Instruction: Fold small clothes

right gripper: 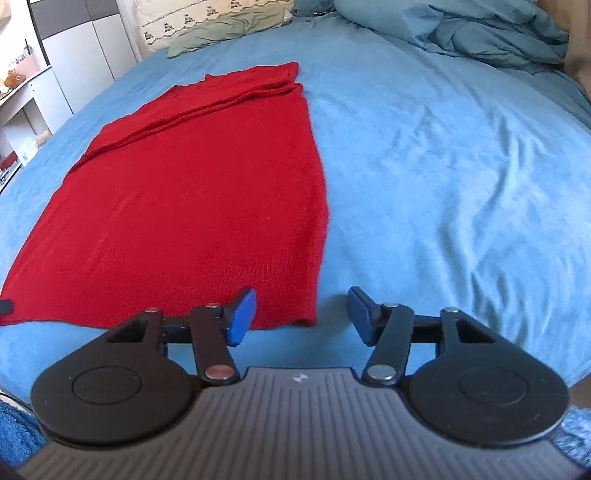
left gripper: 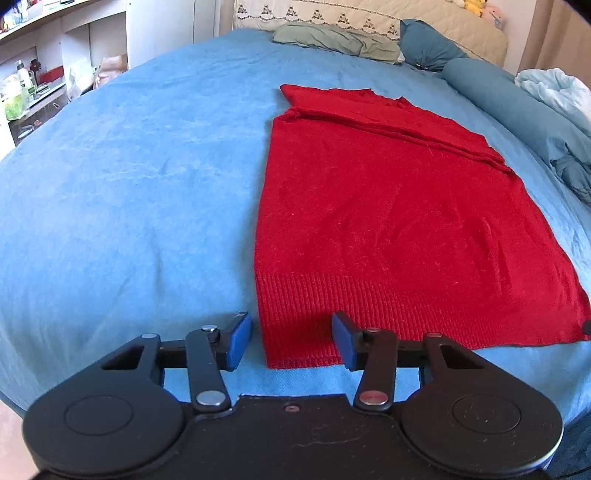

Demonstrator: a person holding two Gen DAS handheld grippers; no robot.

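Note:
A red knit sweater lies flat on the blue bed cover, sleeves folded in across its upper part, ribbed hem nearest me. My left gripper is open and empty, its jaws on either side of the hem's near left corner, just above it. In the right wrist view the sweater fills the left half. My right gripper is open and empty, its jaws on either side of the hem's near right corner. A dark tip of the other gripper shows at each view's edge.
Pillows, a teal bolster and a crumpled teal duvet lie at the head and right of the bed. White shelves with bottles stand off the left side. The blue cover spreads right of the sweater.

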